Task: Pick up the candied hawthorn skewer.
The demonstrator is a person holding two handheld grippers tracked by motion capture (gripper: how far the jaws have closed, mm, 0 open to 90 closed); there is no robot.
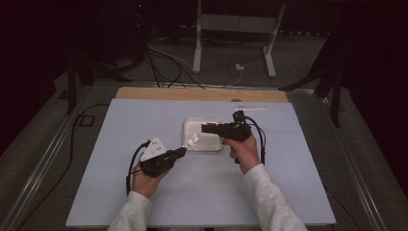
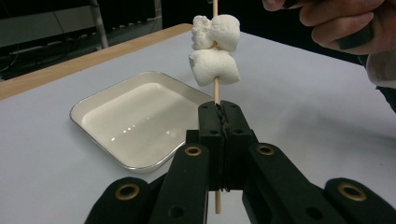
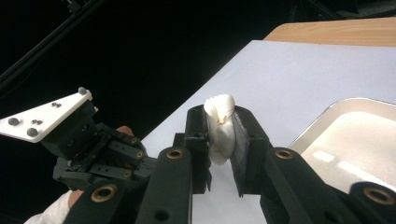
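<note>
My left gripper (image 2: 219, 109) is shut on a thin wooden skewer (image 2: 216, 88) that stands upright from its jaws. Two white marshmallows (image 2: 215, 65) are threaded on the skewer above the jaws. In the high view the left gripper (image 1: 183, 151) sits at the front left corner of a shallow white tray (image 1: 207, 149), with the marshmallows (image 1: 193, 140) over the tray's left edge. My right gripper (image 1: 204, 128) reaches in from the right above them. Its jaws (image 3: 223, 116) are shut on another white marshmallow (image 3: 219, 135), squeezed between the pads, with a brownish spot at its top.
The tray (image 2: 135, 121) lies with nothing in it on a pale sheet (image 1: 144, 125) that covers the table. A wooden edge (image 1: 202, 94) and a small white strip (image 1: 250, 108) lie at the back. Cables and a white frame stand on the floor beyond.
</note>
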